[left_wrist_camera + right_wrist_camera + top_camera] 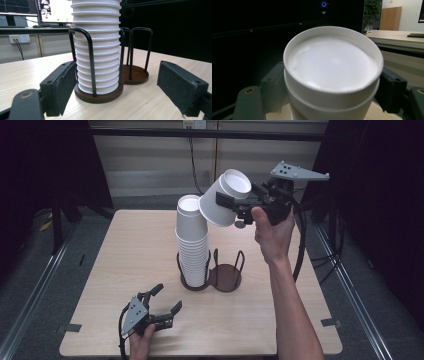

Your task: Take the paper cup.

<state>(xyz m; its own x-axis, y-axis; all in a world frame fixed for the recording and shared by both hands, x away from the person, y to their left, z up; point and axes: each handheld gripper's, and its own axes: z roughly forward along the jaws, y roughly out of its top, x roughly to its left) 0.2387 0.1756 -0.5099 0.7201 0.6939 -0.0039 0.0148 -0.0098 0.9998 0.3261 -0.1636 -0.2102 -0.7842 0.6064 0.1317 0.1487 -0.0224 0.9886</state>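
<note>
Right gripper [235, 205], upper centre of the high view, pinched a white paper cup [225, 197] held tilted, just right of the cup stack [192, 245] top. Left gripper [167, 302], lower left, jaws spread, empty, near the wire holder [225, 277].

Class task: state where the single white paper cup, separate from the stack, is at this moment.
In the high view, the single white paper cup is held tilted in the right gripper, in the air just right of the top of the white cup stack.
</note>
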